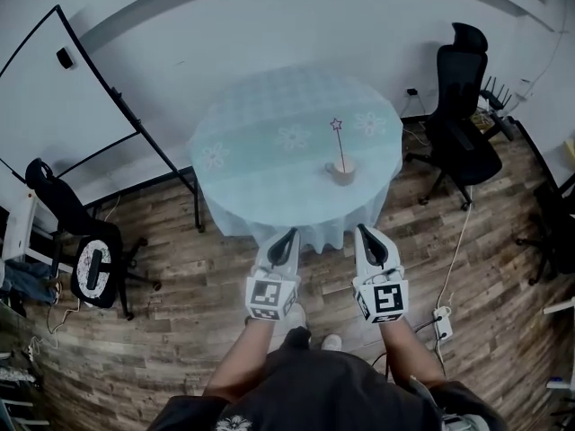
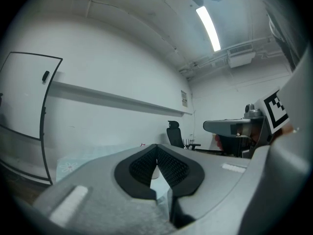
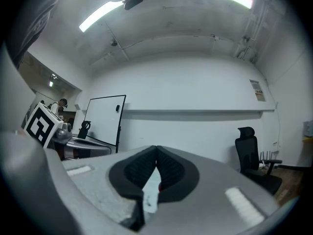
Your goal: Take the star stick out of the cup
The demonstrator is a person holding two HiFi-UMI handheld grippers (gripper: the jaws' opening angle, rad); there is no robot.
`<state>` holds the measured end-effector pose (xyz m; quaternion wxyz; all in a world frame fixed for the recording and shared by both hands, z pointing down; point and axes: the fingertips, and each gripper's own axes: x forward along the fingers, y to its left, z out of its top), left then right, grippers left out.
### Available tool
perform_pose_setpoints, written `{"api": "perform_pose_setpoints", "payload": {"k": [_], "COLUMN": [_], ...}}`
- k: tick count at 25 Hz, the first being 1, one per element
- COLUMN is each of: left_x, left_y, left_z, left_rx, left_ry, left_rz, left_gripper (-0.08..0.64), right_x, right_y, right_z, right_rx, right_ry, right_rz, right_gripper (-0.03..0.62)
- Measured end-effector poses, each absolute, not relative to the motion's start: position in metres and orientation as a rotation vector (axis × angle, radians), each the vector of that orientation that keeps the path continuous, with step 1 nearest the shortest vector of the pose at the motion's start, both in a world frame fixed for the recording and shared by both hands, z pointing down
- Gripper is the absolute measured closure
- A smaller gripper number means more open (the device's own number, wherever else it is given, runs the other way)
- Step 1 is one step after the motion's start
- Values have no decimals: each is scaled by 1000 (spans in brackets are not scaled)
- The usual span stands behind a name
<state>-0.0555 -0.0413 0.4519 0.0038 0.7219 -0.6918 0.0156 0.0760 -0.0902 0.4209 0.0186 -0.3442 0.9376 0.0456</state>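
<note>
A thin star stick (image 1: 338,142) stands upright in a small beige cup (image 1: 341,171) on the right half of a round table (image 1: 260,169) covered with a pale blue flowered cloth. Both grippers are held side by side below the table's near edge, well short of the cup. In the head view my left gripper (image 1: 288,233) has its jaws together with nothing in them, and so does my right gripper (image 1: 364,230). The left gripper view shows the black pads (image 2: 146,165) meeting at the tip. In the right gripper view the pads (image 3: 168,170) likewise touch.
A black office chair (image 1: 463,106) stands right of the table. A whiteboard on a stand (image 1: 72,97) and another black chair (image 1: 81,241) are at the left. A power strip with cable (image 1: 442,323) lies on the wooden floor near my right foot.
</note>
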Motion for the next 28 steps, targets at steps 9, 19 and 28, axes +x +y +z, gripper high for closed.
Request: {"api": "perform_pose_setpoints", "payload": {"k": [9,19,28], "left_x": [-124,-168,-187], "left_y": [-98,-139,-160], "left_z": [439,452,462], "left_rx": [2289,2336,2358], "left_ry": [-2172,-2078,-2034], "left_rz": [21,22,33], "left_gripper": [555,555,555], "right_x": [23,-22,-36], "right_y": [-145,-186,-208], "right_z": [408,423,440], "right_rx": [-1135,-1222,-1292], "right_ry": [2889,2895,2895], "right_rz": [160,113,74], "right_gripper": [589,589,589]}}
